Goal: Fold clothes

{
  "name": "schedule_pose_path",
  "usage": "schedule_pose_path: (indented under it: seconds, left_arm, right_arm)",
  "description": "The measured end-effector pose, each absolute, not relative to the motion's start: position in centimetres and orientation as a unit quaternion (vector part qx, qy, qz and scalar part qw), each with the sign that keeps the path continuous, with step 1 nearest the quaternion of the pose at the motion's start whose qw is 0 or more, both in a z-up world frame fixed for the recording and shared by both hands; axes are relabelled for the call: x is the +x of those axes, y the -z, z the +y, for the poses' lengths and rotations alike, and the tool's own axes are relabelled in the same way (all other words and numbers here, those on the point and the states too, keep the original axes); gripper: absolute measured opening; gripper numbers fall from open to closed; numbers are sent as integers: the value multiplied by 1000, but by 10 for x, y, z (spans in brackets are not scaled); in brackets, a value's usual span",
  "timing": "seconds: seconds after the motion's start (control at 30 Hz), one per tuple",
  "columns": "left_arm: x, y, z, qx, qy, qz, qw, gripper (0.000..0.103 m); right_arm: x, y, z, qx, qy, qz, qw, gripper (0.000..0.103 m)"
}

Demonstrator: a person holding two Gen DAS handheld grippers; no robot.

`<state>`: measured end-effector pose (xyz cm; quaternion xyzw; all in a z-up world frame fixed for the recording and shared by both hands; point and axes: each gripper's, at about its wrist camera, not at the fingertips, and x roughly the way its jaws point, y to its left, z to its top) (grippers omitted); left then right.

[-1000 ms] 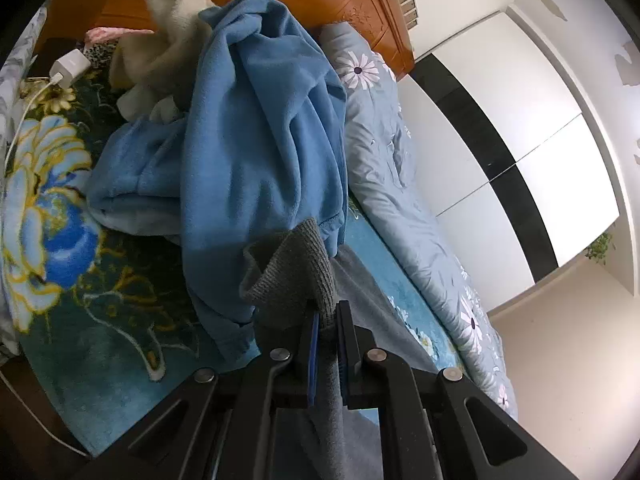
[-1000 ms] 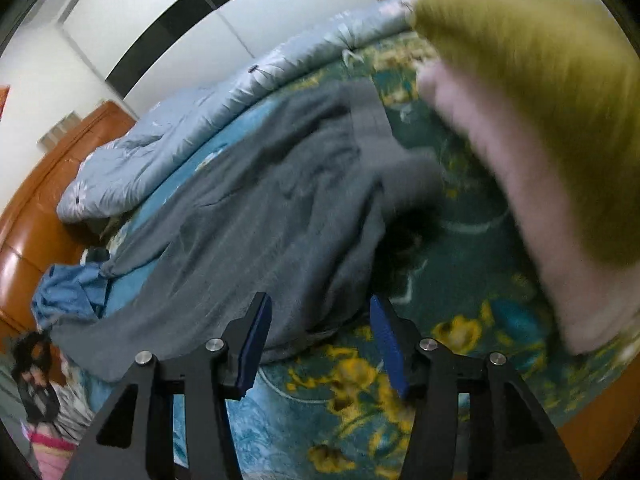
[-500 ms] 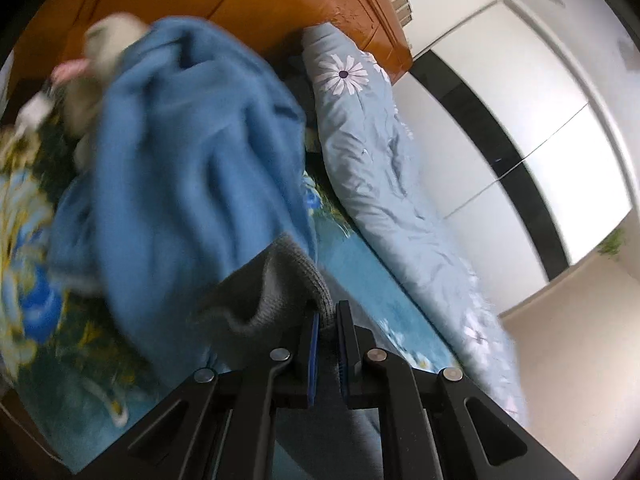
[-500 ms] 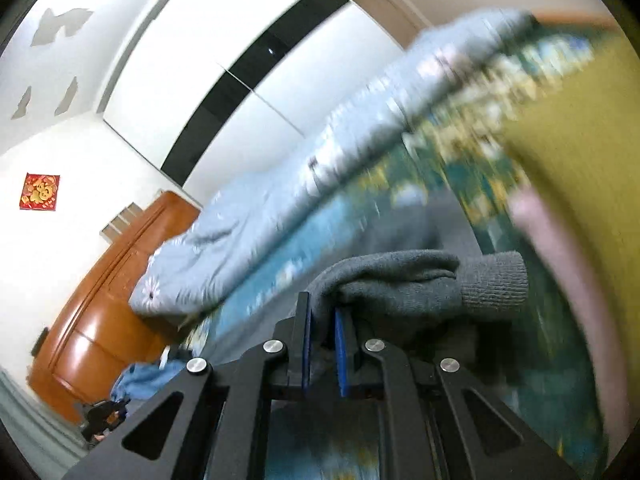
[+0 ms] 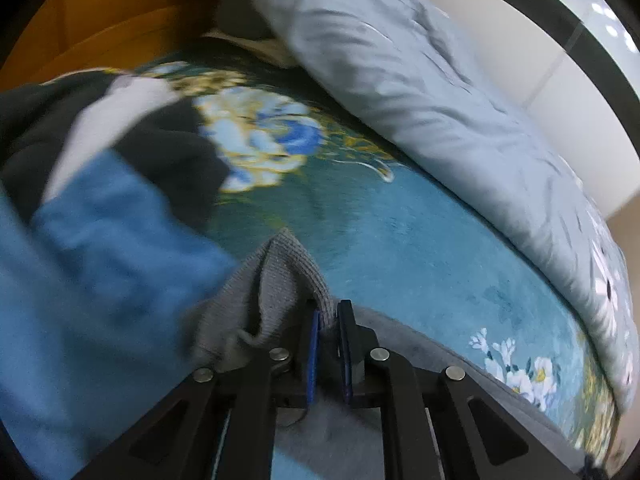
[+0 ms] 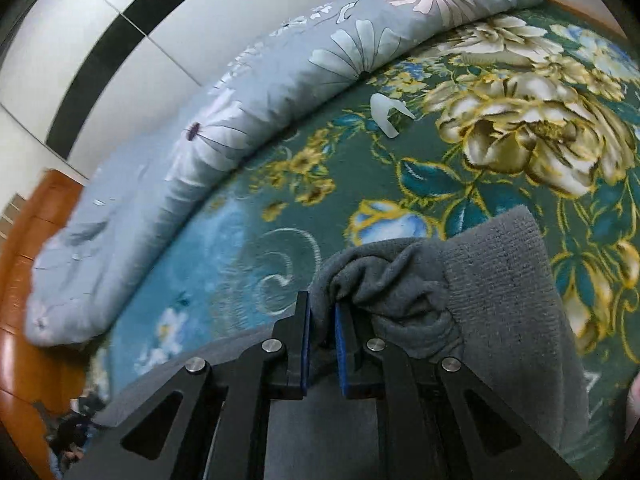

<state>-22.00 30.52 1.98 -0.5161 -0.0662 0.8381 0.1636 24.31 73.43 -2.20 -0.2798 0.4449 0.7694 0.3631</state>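
A grey knit garment [image 5: 280, 280] lies on the floral bedspread [image 5: 400, 240]. My left gripper [image 5: 328, 320] pinches its ribbed edge between the blue pads. Its jaws are starting to open, with the fabric still between them. In the right wrist view the same grey garment [image 6: 500, 280] bunches up, a ribbed band hanging to the right. My right gripper [image 6: 322, 312] is shut on a fold of it, and its jaws are easing open slightly around the cloth. A blue garment [image 5: 100, 280] lies blurred just left of the left gripper.
A dark garment with a white patch [image 5: 168, 148] lies behind the blue one. A rolled pale-blue flowered quilt [image 6: 240, 100] runs along the far side of the bed. The wooden headboard [image 5: 100, 20] and a white wardrobe [image 6: 100, 40] stand beyond. A small white plastic piece [image 6: 384, 116] rests on the bedspread.
My right gripper went from open above the garment to shut on a fold, then carried it across the bed. The left gripper kept its hold and swung away from the blue pile towards the quilt.
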Motion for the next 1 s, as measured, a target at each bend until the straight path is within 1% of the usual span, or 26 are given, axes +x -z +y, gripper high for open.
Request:
schedule_pose_path:
  seconds: [0.03, 0.07, 0.1, 0.13, 0.17, 0.2, 0.23, 0.27, 0.33, 0.4, 0.47, 0.53, 0.63, 0.73, 0.83, 1.0]
  left_arm:
    - [-219, -21, 306, -512, -837, -73, 180, 42]
    - [-217, -22, 306, -507, -835, -81, 197, 51]
    - [-215, -26, 305, -500, -833, -95, 215, 62]
    - [-212, -31, 303, -493, -831, -110, 234, 64]
    - [-208, -36, 301, -488, -828, -120, 249, 65]
    - [-202, -40, 297, -485, -827, -127, 254, 67]
    - [-196, -45, 292, -481, -828, -132, 257, 70]
    - [-189, -49, 288, -477, -828, -138, 260, 71]
    - [-169, -47, 278, -486, -829, -124, 246, 73]
    - [-146, -37, 270, -502, -825, -105, 237, 73]
    - [-123, -25, 260, -517, -816, -99, 241, 73]
    - [-100, -17, 249, -521, -808, -109, 252, 73]
    - [-72, -9, 230, -525, -801, -133, 256, 73]
    - [-58, -6, 215, -529, -796, -148, 254, 73]
    - [-45, -10, 202, -530, -797, -147, 250, 73]
    - [-33, -13, 182, -530, -799, -157, 237, 73]
  right_arm:
    - [242, 24, 735, -280, -770, 441, 366, 15]
    - [243, 22, 735, -277, -775, 437, 362, 15]
    - [243, 21, 735, -275, -779, 433, 359, 19]
    - [243, 18, 735, -272, -785, 429, 355, 31]
    - [241, 14, 732, -266, -795, 420, 348, 40]
    - [242, 6, 725, -255, -809, 408, 339, 58]
    - [245, -5, 713, -240, -827, 389, 328, 67]
    - [247, -14, 702, -231, -839, 373, 321, 67]
    - [257, -27, 673, -224, -854, 348, 317, 67]
    - [278, -27, 645, -226, -855, 345, 315, 67]
    - [303, -7, 624, -237, -841, 385, 298, 67]
    - [321, 20, 607, -240, -823, 440, 266, 67]
    - [331, 47, 604, -219, -799, 496, 260, 67]
    - [325, 62, 612, -180, -782, 532, 269, 68]
    - [311, 71, 621, -150, -769, 556, 277, 73]
    - [297, 68, 639, -117, -762, 557, 308, 74]
